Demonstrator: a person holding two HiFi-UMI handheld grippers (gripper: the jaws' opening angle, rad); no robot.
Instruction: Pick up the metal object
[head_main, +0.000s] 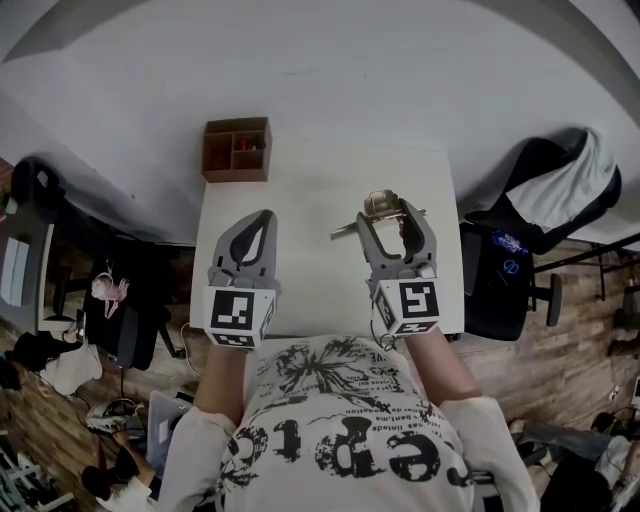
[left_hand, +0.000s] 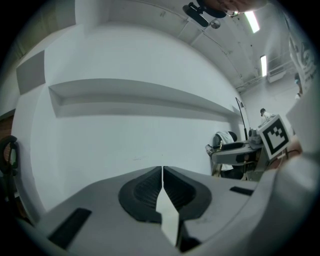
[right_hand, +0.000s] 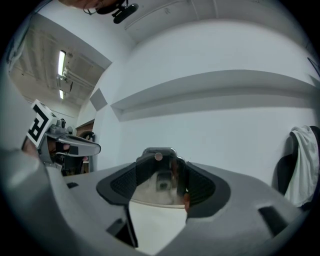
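1. We work at a white surface (head_main: 320, 190) set against a pale wall. There is wood flooring on both sides and an office chair (head_main: 535, 235) to the right.
2. A wooden box (head_main: 237, 149) stands at the far left edge, well apart from both grippers. It plays no part in the task.
3. The left gripper (left_hand: 162, 172) hangs over the near left area, jaws together and empty.
4. The right gripper (head_main: 393, 222) has its jaws wide, with the pads pressed on the metal object (right_hand: 159, 167) over the right half of the surface.
5. We judge the grasp made and the lift in hand. We cannot confirm that the object is clear of the surface.
6. The next move calls for a straight raise under constant closure, minding the thin bar that projects to the left.
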